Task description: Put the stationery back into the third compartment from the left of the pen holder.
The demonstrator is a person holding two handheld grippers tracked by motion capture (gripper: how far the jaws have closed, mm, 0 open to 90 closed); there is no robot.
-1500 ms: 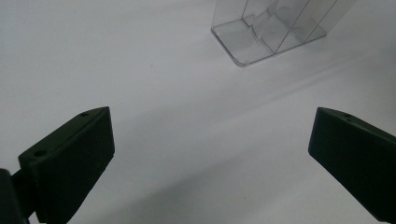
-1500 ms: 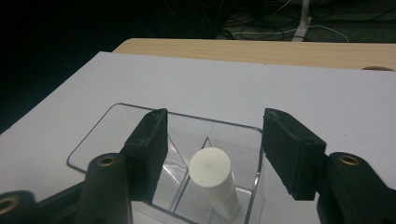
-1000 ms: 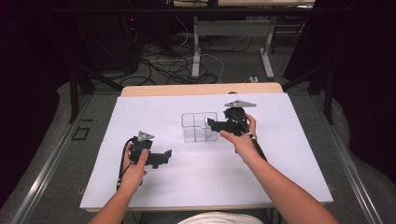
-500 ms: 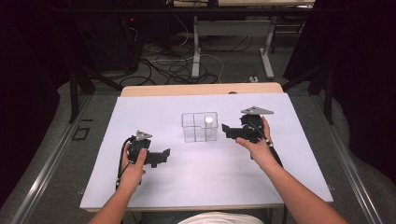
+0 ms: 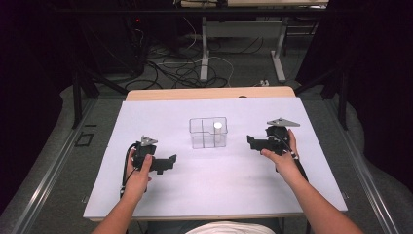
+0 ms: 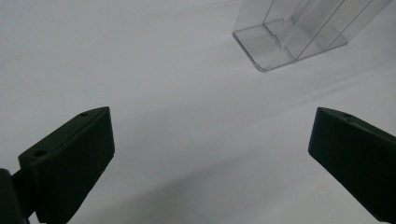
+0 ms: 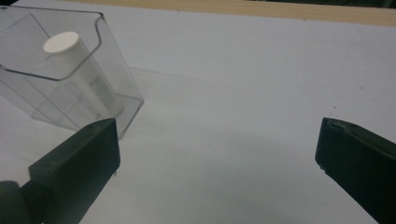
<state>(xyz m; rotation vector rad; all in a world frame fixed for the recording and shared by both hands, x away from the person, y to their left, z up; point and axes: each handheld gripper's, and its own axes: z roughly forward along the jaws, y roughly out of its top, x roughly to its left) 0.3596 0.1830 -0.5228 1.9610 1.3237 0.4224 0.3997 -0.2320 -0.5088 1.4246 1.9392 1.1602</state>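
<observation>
A clear plastic box (image 5: 208, 139) with dividers stands in the middle of the white sheet. A white-capped tube (image 5: 218, 126) stands upright in its back right compartment. My right gripper (image 5: 252, 142) is to the right of the box, apart from it, pointing left. Its jaws have just been opening and nothing is between them. In the right gripper view the box (image 7: 116, 79) and the tube (image 7: 60, 43) sit at the upper left, beyond the open gripper (image 7: 217, 140). My left gripper (image 5: 170, 161) rests open at the front left. In its own view, that gripper (image 6: 210, 135) faces the box (image 6: 261, 42).
The white sheet (image 5: 234, 185) covers most of the table. A strip of bare wood (image 5: 209, 92) shows along the far edge. Cables and table legs lie on the floor beyond. Broad bare sheet lies around both hands.
The right gripper has drawn back from the box to the right and a little lower, with its jaws wider. The white-capped tube now shows standing in the box. The left gripper has stayed put.
</observation>
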